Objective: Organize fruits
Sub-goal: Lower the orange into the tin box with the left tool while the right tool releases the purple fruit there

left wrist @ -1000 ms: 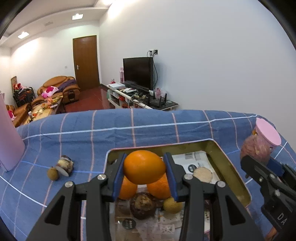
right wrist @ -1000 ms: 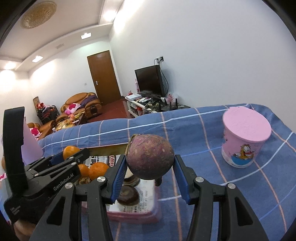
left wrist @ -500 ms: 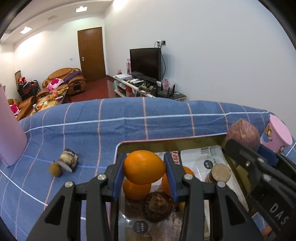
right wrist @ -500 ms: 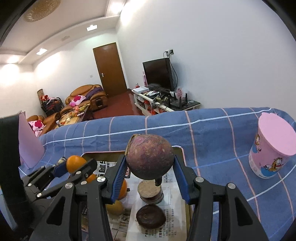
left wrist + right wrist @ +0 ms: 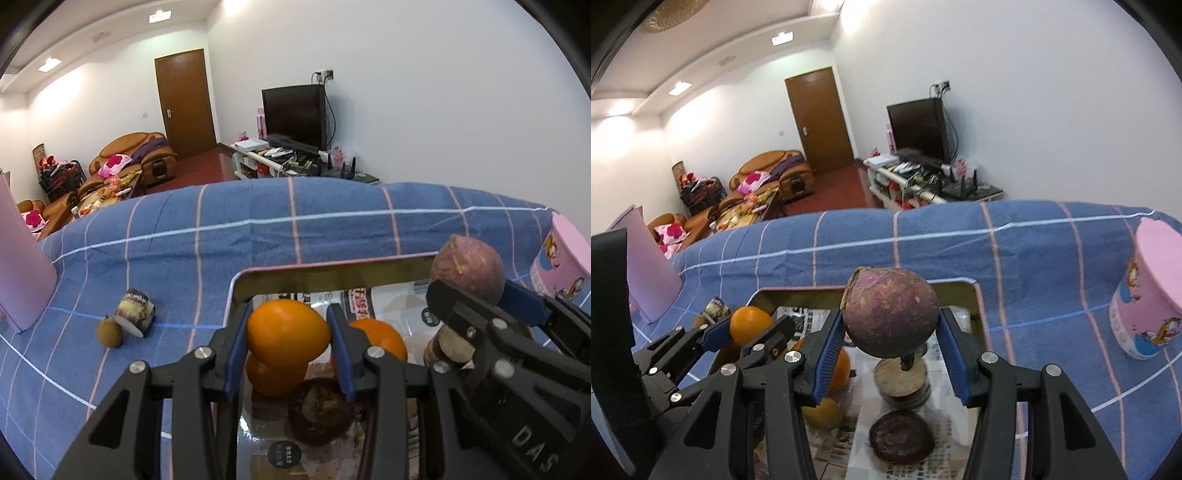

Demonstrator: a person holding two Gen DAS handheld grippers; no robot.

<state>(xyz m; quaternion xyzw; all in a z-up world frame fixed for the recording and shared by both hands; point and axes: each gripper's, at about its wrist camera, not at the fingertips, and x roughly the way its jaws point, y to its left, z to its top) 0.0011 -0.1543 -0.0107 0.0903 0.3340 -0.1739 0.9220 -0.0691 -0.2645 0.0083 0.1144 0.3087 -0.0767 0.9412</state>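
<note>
My left gripper [image 5: 288, 345] is shut on an orange [image 5: 287, 333] and holds it over the left part of a gold metal tray [image 5: 332, 277]. My right gripper [image 5: 891, 347] is shut on a round purple fruit [image 5: 891, 323] and holds it above the same tray [image 5: 975, 306]. The tray holds other oranges [image 5: 380, 338], a dark brown fruit [image 5: 319, 410], a small yellow fruit [image 5: 822, 411] and flat round slices [image 5: 900, 378] on printed paper. The right gripper with its purple fruit [image 5: 467, 269] also shows in the left wrist view, at the tray's right side.
A small brown fruit [image 5: 109, 332] and a cut purple-and-white piece [image 5: 135, 312] lie on the blue checked cloth left of the tray. A pink cartoon cup [image 5: 1148, 295] stands at the right. A pink board [image 5: 22, 258] stands at the far left.
Both grippers have moved in over the tray with their fruits still held. The right gripper has come closer to the left one, and the tray now lies under both.
</note>
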